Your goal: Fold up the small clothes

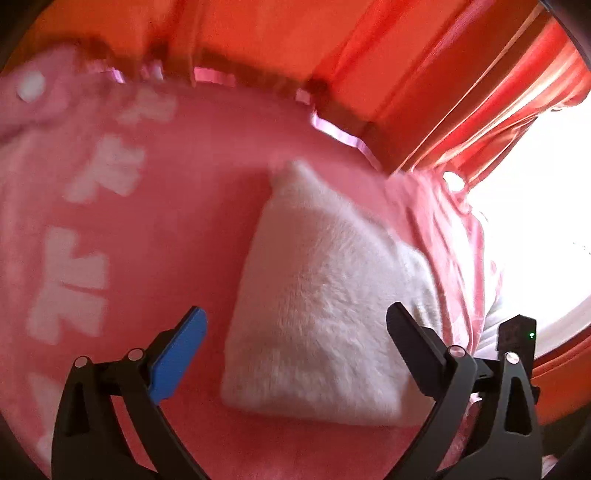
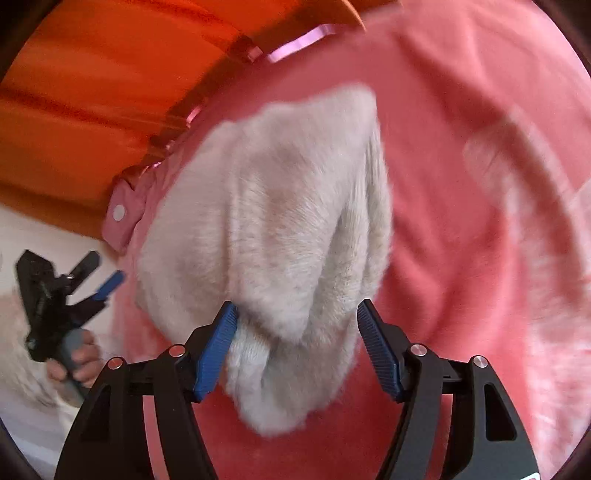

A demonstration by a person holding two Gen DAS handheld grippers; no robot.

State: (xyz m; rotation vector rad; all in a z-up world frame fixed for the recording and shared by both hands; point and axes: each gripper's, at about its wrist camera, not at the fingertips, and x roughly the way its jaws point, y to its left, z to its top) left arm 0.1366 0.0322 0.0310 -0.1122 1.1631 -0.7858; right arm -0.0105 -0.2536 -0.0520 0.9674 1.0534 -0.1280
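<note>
A small white fluffy piece [image 1: 314, 295] lies folded to a rough triangle on a pink fleece garment [image 1: 177, 229] with white block shapes and a white snap [image 1: 31, 86]. My left gripper [image 1: 297, 312] hovers just in front of it, jaws wide and open, with nothing pressed. In the right wrist view the white fluffy piece [image 2: 288, 221] bulges between the blue pads of my right gripper [image 2: 295, 328]. The left pad [image 2: 218, 347] touches the fluff and the right pad stands just off it. The left gripper [image 2: 105, 267] shows at the far left, held by a hand [image 2: 79, 358].
Orange fabric [image 1: 258, 29] hangs behind the pink garment, edged by a shiny pink ribbon [image 1: 340, 134]. A glaring bright window area [image 1: 535, 229] fills the right. A white surface [image 2: 22, 236] lies at the left under the hand.
</note>
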